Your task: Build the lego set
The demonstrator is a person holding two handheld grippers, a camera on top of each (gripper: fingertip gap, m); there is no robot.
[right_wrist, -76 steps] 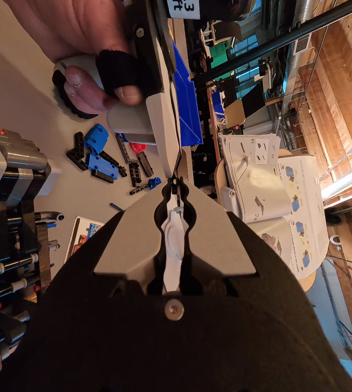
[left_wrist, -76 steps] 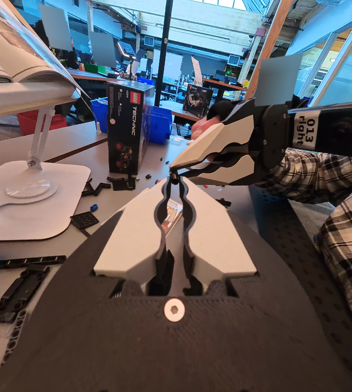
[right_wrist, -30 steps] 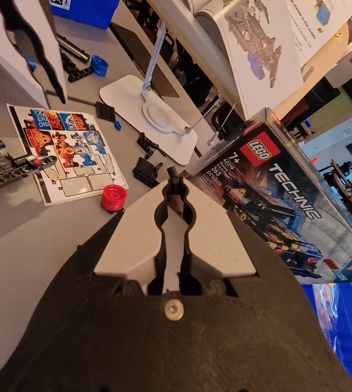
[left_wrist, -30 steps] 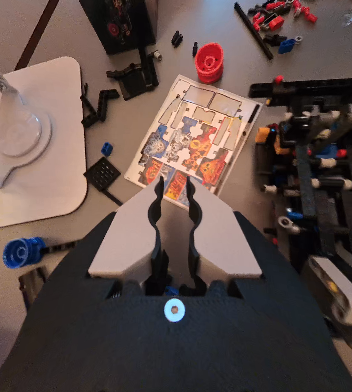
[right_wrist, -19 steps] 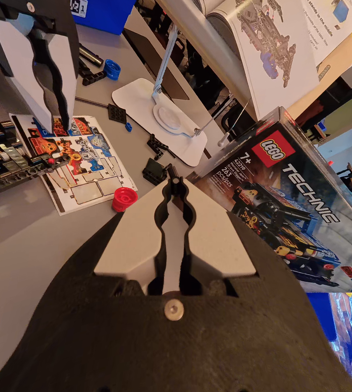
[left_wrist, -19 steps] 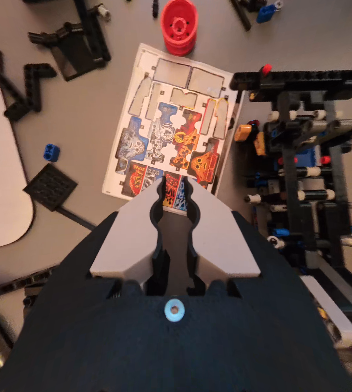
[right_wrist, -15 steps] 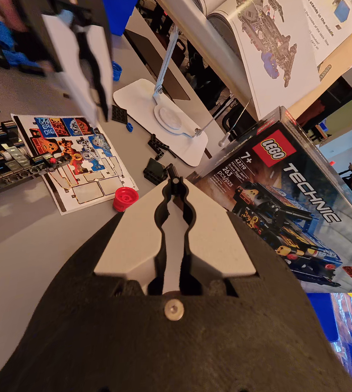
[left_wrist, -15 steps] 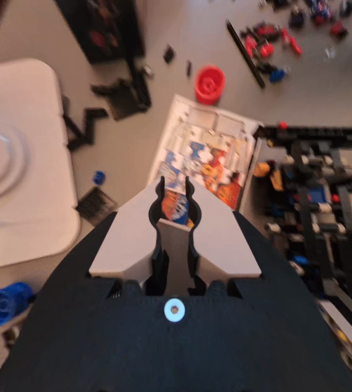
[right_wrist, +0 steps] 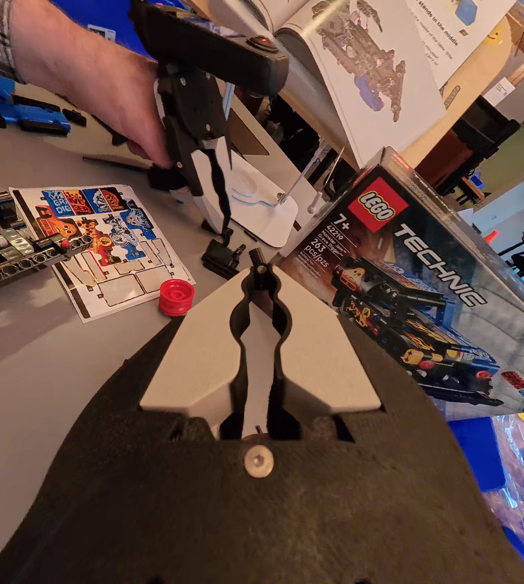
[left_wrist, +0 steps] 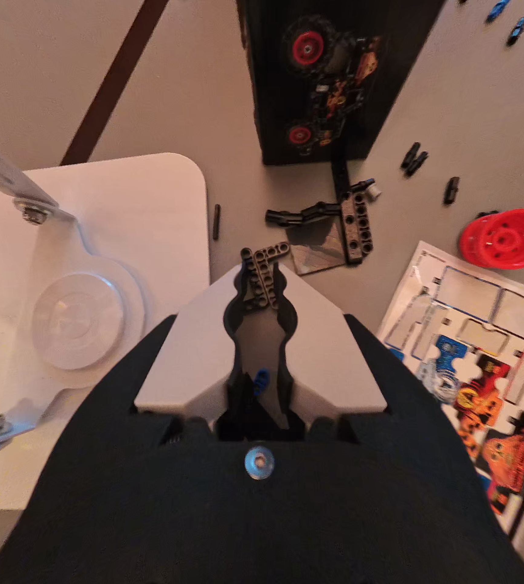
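My left gripper (left_wrist: 260,270) points down at the table, open, its fingertips on either side of a pair of black angled beams (left_wrist: 262,284) that lie beside the white stand base (left_wrist: 96,252). It also shows in the right wrist view (right_wrist: 224,227), held by a hand, tips down at the table. My right gripper (right_wrist: 260,275) is shut on a small black pin (right_wrist: 256,254) and holds it above the table in front of the lego box (right_wrist: 412,284). The partly built black model (right_wrist: 1,249) lies at the far left.
A sticker sheet (left_wrist: 475,347) and a red wheel hub (left_wrist: 507,238) lie right of the left gripper. A black panel with beams (left_wrist: 333,240) sits near the box (left_wrist: 327,79). An open instruction booklet (right_wrist: 365,63) stands on the stand. A blue bin (right_wrist: 522,474) is at the right. Across from one pair of fingers to the other is roughly 20 cm. My right tips are roughly 15 cm from the partly built black model (right_wrist: 1,249).
My left gripper has swung away from the sticker sheet and model to the left and come down over the black angled beams. My right gripper has stayed put, still holding the pin.
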